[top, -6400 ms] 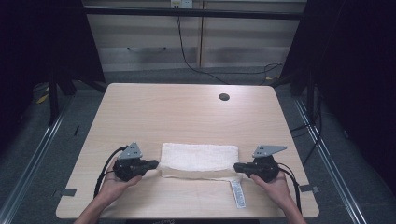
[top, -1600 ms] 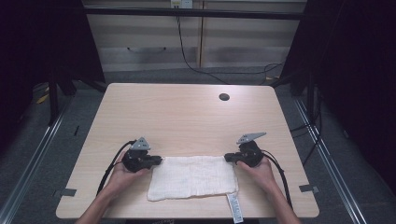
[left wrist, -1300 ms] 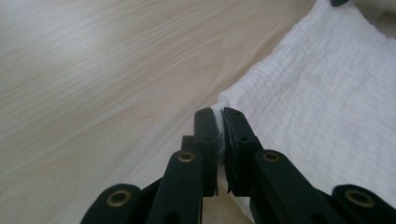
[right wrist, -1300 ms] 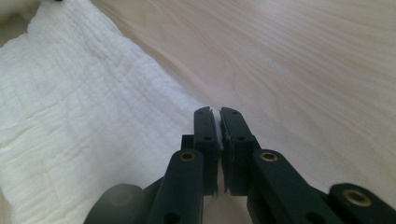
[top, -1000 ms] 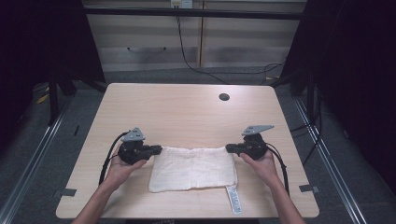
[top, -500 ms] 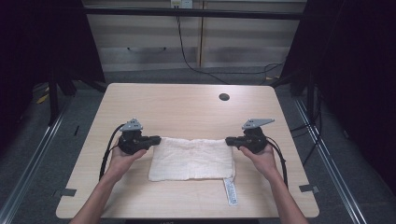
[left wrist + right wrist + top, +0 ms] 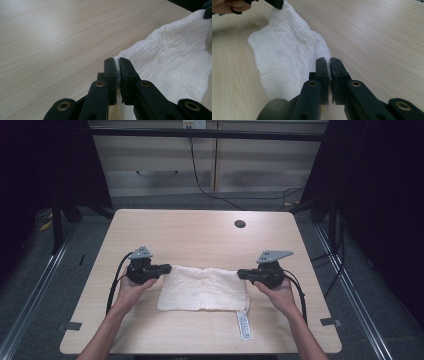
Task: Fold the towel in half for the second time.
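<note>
Both grippers have carried the white towel away from the near edge of the table, so that its far edge now sits lifted and stretched between them while the rest trails on the wood toward the person (earlier it lay as a narrower folded strip close to the front edge). No container is on the table. The left gripper has its jaws pressed together on the towel's far left corner, a sliver of cloth showing between them in the left gripper view. The right gripper is likewise clamped on the far right corner. Each hand is wrapped around its gripper's body, forearms coming in from the near edge, jaws pointing inward at each other. A small white label lies on the table at the towel's near right corner.
</note>
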Tool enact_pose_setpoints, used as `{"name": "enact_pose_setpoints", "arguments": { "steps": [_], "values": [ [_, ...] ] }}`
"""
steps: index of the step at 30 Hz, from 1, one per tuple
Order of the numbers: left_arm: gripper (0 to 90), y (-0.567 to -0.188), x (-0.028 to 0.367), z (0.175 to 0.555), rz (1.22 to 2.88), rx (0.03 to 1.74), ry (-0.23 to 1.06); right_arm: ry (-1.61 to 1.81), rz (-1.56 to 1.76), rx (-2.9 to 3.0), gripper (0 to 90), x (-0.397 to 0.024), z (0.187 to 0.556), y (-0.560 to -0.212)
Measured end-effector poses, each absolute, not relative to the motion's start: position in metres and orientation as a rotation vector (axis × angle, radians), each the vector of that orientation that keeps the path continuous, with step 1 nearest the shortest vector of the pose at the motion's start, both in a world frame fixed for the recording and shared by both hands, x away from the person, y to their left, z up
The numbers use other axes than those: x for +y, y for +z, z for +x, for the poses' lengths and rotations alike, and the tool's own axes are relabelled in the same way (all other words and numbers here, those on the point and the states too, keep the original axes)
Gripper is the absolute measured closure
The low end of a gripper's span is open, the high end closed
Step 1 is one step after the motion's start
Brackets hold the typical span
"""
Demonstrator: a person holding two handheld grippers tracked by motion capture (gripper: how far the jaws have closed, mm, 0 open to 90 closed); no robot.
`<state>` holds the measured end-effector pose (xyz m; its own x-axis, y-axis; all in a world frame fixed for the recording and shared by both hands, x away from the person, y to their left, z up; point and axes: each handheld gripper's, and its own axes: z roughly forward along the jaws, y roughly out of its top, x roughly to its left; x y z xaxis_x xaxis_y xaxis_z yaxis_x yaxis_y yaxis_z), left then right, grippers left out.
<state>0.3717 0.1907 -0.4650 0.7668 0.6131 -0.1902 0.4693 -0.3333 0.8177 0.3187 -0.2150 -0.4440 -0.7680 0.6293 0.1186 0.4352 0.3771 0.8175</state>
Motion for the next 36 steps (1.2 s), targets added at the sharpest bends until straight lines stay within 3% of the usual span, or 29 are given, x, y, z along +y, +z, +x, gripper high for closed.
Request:
{"name": "enact_pose_setpoints", "arguments": {
  "steps": [36],
  "values": [
    [85.4, -0.466, 0.187, 0.373, 1.974, 0.83, 0.219, 1.244, 0.773, 2.706, 85.4, -0.17, 0.251, -0.474]
  ]
}}
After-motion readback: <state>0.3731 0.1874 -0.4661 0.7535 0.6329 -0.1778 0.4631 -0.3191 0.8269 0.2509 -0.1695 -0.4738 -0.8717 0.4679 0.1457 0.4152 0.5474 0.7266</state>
